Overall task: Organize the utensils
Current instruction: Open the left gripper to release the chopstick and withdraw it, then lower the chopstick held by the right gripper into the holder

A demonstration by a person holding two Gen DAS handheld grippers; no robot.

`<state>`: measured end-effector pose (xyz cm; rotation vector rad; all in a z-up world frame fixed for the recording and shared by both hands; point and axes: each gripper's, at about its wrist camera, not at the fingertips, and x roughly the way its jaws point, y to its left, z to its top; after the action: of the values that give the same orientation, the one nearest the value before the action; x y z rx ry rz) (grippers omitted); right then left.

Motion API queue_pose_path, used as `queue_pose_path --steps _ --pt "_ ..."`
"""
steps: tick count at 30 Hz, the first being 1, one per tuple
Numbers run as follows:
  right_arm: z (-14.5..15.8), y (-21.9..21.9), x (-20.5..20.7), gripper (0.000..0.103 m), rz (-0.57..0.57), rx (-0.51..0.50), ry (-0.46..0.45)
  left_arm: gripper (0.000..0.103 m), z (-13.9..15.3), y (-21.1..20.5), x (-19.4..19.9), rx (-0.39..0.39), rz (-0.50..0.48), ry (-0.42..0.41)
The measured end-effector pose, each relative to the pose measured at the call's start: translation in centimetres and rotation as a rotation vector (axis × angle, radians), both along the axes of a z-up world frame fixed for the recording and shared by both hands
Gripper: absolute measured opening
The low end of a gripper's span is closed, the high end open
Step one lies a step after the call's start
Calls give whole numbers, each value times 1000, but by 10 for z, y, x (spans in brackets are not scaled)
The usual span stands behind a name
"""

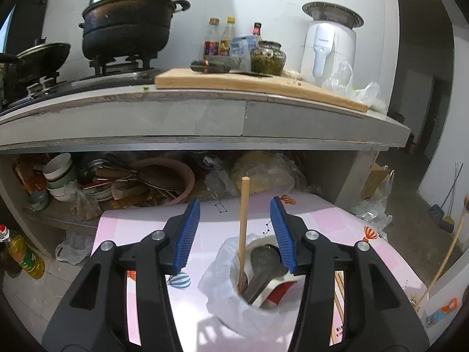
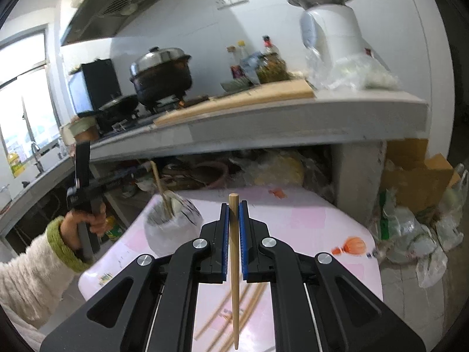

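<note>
A utensil cup lined with a white plastic bag (image 1: 234, 302) stands on the pink table (image 1: 205, 223). It holds one wooden chopstick (image 1: 243, 228) and a grey spoon (image 1: 261, 267). My left gripper (image 1: 234, 205) is open and empty, with its jaws on either side above the cup. My right gripper (image 2: 233, 205) is shut on a wooden chopstick (image 2: 234, 278) and holds it upright above the table. Several loose chopsticks (image 2: 231, 314) lie on the table below it. The cup (image 2: 170, 228) shows to the left in the right wrist view.
A kitchen counter (image 1: 205, 114) with a stove, black pot (image 1: 126, 23), cutting board (image 1: 258, 85), bottles and a white appliance (image 1: 328, 50) runs behind the table. Bowls and clutter (image 1: 117, 182) fill the shelf under it. Bags (image 2: 416, 228) and a cardboard box lie right of the table.
</note>
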<state>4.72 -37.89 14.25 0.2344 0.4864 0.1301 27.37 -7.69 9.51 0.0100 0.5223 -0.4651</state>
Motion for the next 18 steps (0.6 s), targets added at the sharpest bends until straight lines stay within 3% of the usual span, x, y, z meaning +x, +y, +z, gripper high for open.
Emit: queue_pose_path --steps 4,11,18 --pt "35 22 16 7 53 -10 -78 52 1 24 -30 -28 31 -12" --pt "92 76 73 7 176 6 -186 52 -22 77 -80 -63 118 14" --pt "113 127 134 7 219 -22 -239 52 -47 119 -108 -72 209 56"
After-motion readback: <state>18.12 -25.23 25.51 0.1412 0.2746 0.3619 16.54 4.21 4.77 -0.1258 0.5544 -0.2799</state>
